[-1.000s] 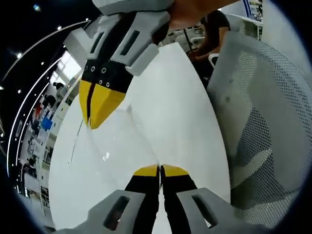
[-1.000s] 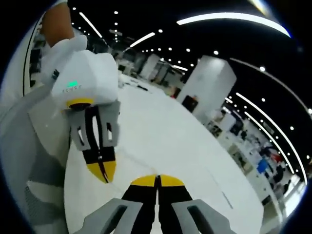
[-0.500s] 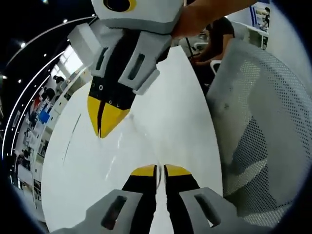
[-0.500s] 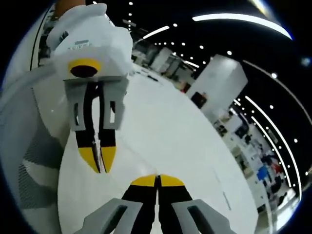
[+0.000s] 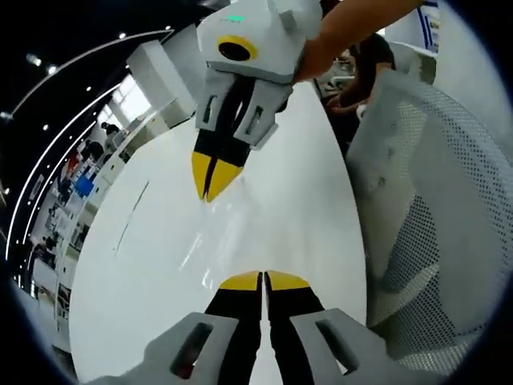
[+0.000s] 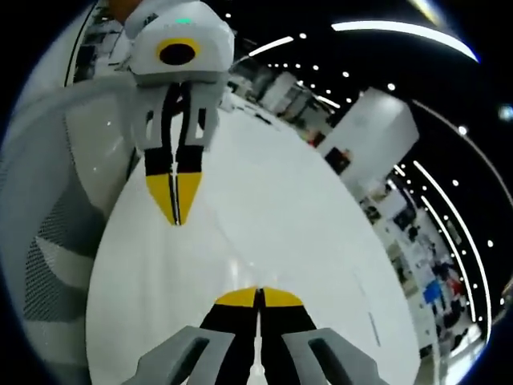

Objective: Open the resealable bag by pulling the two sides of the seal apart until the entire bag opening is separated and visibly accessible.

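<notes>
A white table [image 5: 152, 265] lies beneath the clear bag [image 5: 220, 241].

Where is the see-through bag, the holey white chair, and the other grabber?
clear resealable bag [image 5: 224, 241], left gripper view, on its shiny stretched film.
mesh chair [image 5: 449, 200], left gripper view, on its perforated back.
right gripper [image 5: 210, 194], left gripper view, between its yellow fingertips.

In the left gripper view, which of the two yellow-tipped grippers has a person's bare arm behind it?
The upper one, the right gripper. An arm runs from its white housing toward the top right. The left gripper rises from the bottom edge.
</notes>
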### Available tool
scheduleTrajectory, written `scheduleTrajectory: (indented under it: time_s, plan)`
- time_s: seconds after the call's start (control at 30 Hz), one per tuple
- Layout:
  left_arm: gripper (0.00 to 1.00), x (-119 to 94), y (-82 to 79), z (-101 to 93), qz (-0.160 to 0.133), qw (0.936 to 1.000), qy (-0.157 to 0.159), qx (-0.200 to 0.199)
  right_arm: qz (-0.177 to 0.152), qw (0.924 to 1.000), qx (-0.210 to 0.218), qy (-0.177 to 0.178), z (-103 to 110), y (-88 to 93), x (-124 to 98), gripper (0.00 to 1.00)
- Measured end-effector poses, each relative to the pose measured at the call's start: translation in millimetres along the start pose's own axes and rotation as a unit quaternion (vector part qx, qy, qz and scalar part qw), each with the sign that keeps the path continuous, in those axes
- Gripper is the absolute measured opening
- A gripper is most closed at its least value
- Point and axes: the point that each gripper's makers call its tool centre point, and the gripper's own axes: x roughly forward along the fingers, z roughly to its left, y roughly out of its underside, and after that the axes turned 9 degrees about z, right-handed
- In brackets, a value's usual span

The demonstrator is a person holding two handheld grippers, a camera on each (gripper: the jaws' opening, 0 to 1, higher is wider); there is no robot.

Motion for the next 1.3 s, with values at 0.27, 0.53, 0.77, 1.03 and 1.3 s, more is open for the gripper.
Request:
scheduleTrajectory:
  time_s: [0.27,0.53,0.77,1.03,1.3]
  plan:
    - [0.04,-12.5,18.8,8.3,0.001,0.9989,-0.019,-0.043,-0.002,0.9997,-0.025,-0.005,-3.1,1.6,6.7,0.0]
    - [0.04,-19.2,35.6,8.4,0.004,0.9967,-0.03,-0.075,0.0,0.9981,-0.061,-0.005,-9.5,1.3,12.9,0.0]
    - [0.04,-20.2,43.9,8.6,0.008,0.9953,-0.035,-0.09,-0.007,0.9973,-0.072,0.01,-23.2,-7.4,12.8,0.0]
    - [0.03,-20.8,47.5,6.9,0.011,0.9951,-0.035,-0.092,0.009,0.9986,0.0,-0.052,4.4,4.1,13.3,0.0]
    - [0.03,-18.3,46.9,3.6,0.009,0.995,-0.032,-0.095,0.018,0.9937,0.083,-0.073,15.0,17.3,5.7,0.01]
